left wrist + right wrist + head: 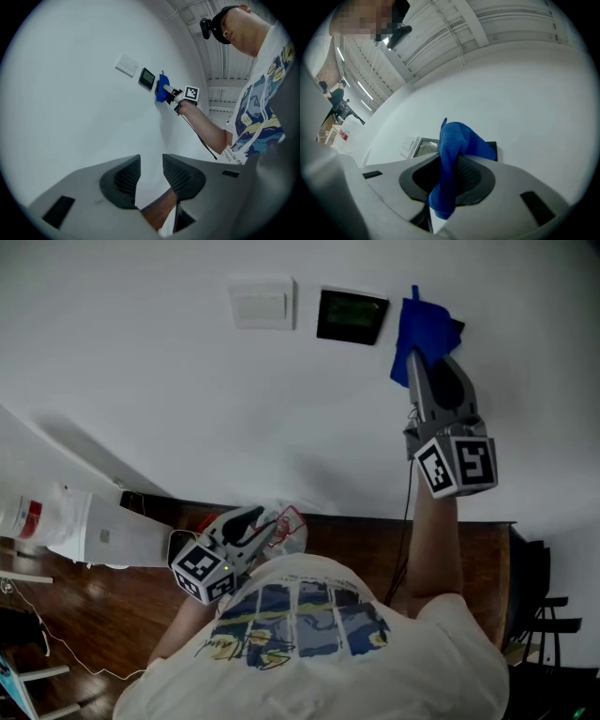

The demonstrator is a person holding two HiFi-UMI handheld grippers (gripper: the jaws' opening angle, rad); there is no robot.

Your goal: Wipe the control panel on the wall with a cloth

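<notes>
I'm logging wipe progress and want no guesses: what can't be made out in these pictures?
Panel display: too small in the head and left gripper views, and partly behind the cloth in the right gripper view.
Whether the cloth touches the wall or panel: no view shows the contact.
Jaw tips of the right gripper: covered by bunched cloth in the head view.
Smudges on the panel: too small and dim in every view.

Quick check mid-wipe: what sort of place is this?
Probably an indoor office or workshop space: a white wall carrying a dark control panel and a white switch, a wood floor below, and a bare ceiling with exposed beams.
</notes>
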